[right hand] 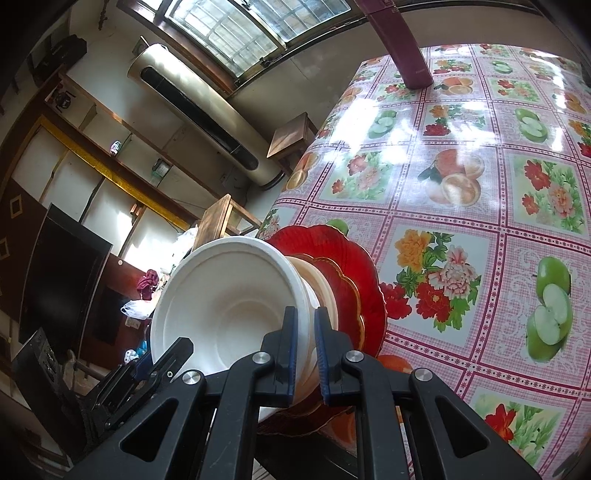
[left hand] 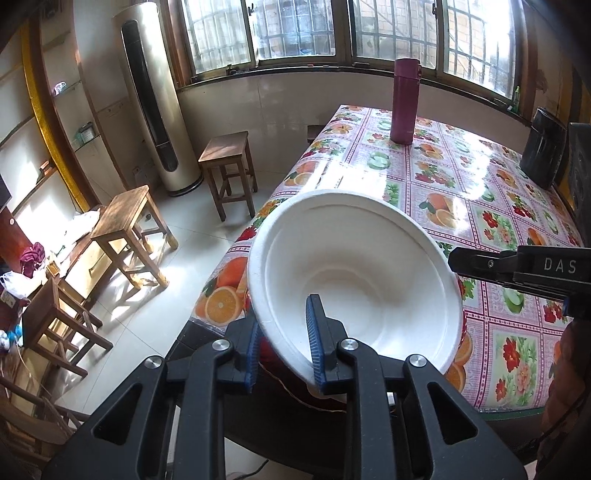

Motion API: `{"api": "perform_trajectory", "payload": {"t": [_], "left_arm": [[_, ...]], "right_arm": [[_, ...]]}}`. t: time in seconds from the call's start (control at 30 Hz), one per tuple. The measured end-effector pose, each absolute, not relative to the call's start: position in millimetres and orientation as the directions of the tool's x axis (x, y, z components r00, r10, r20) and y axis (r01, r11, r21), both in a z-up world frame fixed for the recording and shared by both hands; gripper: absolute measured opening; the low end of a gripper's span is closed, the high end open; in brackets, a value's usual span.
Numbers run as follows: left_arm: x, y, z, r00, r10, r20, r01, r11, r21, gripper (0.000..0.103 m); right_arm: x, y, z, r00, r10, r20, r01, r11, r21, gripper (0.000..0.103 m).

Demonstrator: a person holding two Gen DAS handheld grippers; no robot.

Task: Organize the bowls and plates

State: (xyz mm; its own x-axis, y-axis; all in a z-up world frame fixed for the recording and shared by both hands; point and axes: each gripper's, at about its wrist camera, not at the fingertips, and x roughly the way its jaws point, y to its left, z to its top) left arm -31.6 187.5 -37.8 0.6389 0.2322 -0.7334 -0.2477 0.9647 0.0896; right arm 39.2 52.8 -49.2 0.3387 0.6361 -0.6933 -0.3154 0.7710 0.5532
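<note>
Daylight poured through the barred glass windows (left hand: 295,33), glared white off the glossy fruit-and-flower patterned tablecloth (left hand: 461,177), while fisheye distortion bent and darkened both pictures' edges

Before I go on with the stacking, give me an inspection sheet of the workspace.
Surface: glossy fruit-and-flower tablecloth, sun glare on it.
Job's things: white round moulded bowl over stacked red scalloped plates at the table's near corner.
Clutter: maroon cylindrical flask upright at the far end; black container at the far right edge.
Grippers: left gripper straddles the bowl's rim, grip unclear; right gripper shut on the opposite rim.
Cables: nothing seen.
Surroundings: wooden stools, gold tower air conditioner, barred windows.
</note>
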Motion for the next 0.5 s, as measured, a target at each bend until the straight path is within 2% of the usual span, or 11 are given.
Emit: {"api": "perform_trajectory", "payload": {"t": [0.17,0.23,0.3,0.37,0.5], "left_arm": [[-34.0,187.5,-37.4,0.643,0.286,-0.711,-0.269,0.953,0.140,0.021],[-36.3,189.0,-35.2,0.646,0.321,-0.692,-0.291,0.942,0.165,0.028],[-39.4,192.2,-32.6,0.650,0.354,-0.673,-0.319,0.930,0.181,0.051],[-42.8,192.3,-29.4,0.658,0.387,-0.646,-0.342,0.918,0.202,0.062],[-44.3,193.2,-29.7,0.651,0.428,-0.627,-0.357,0.902,0.244,0.064]], "right_arm": [[38.0,55.9,-49.2,0.332,0.639,-0.694,-0.320,0.768,0.554,0.012],[38.5,56.4,-49.7,0.328,0.642,-0.693,-0.321,0.766,0.558,0.012],[39.4,56.4,-50.5,0.329,0.641,-0.694,-0.320,0.767,0.557,0.012],[40.0,57.3,-52.1,0.322,0.644,-0.694,-0.318,0.764,0.561,0.012],[38.8,60.9,-52.3,0.326,0.638,-0.698,-0.329,0.768,0.549,0.012]]}}
